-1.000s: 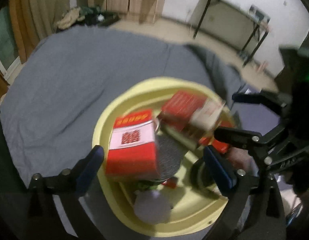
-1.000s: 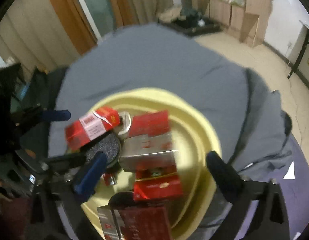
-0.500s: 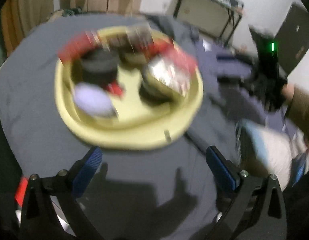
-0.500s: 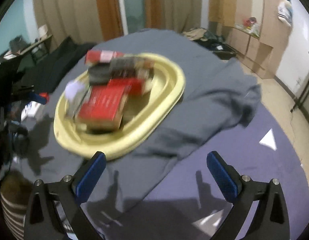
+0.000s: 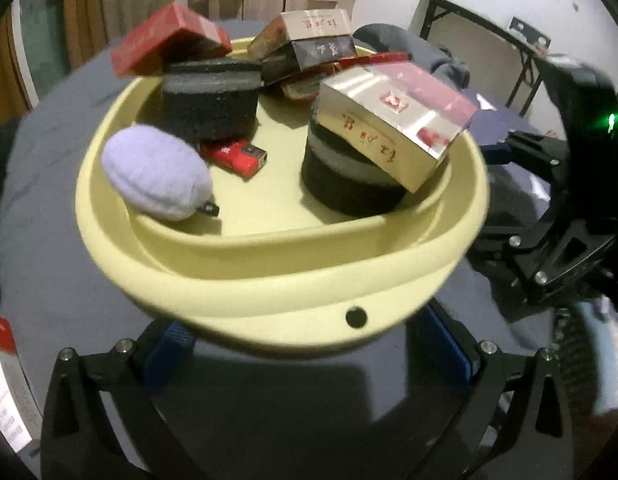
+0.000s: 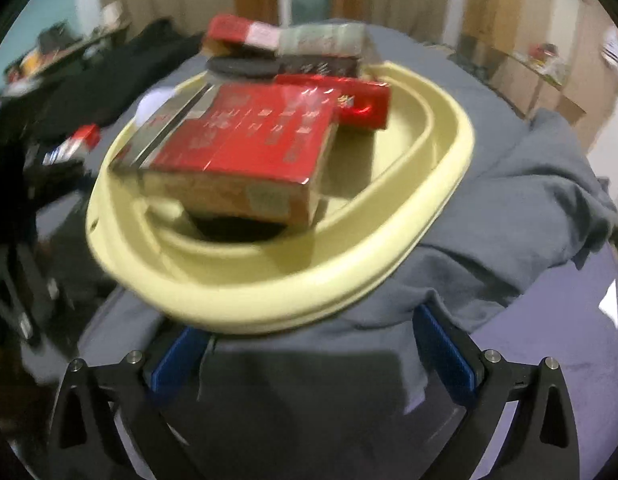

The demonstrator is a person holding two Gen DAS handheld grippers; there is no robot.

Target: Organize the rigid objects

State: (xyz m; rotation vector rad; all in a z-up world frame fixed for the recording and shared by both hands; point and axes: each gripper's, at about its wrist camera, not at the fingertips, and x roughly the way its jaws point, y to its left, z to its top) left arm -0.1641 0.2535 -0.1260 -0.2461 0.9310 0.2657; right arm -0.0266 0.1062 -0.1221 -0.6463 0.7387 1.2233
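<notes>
Pale yellow oval basin (image 5: 269, 276) is sitting on a grey cloth (image 6: 529, 216), taking up the middle of both wrist views. Left gripper (image 5: 309, 344) is hanging at the basin's 6 o'clock rim, jaws spread wide apart, blue pads (image 5: 169, 350) just under the rim on either side, nothing clamped; contact with the rim is unclear. Right gripper (image 6: 309, 344) is doing the same from its own side: jaws wide apart, pads at the near rim, gripping nothing. In the left view the basin is holding a lavender knitted egg-shaped item (image 5: 157, 174) at 9 o'clock, leaning on the inner wall; a small red lighter (image 5: 235, 155) lying flat on the floor just beside it; a black foam disc stack (image 5: 211, 98) at 11 o'clock with a red box (image 5: 169, 38) tilting on top; a second black disc stack (image 5: 349, 184) at 3 o'clock with a gold-and-red carton (image 5: 393, 120) resting tilted on it, overhanging toward the rim; more stacked boxes (image 5: 313, 46) piling at 12 o'clock. Right view is blurry, showing that large red carton (image 6: 245, 148) nearest, a shiny red box (image 6: 349, 100) behind it. Another red-white pack (image 5: 3, 384) is lying outside the basin at the left view's 8 o'clock edge.
</notes>
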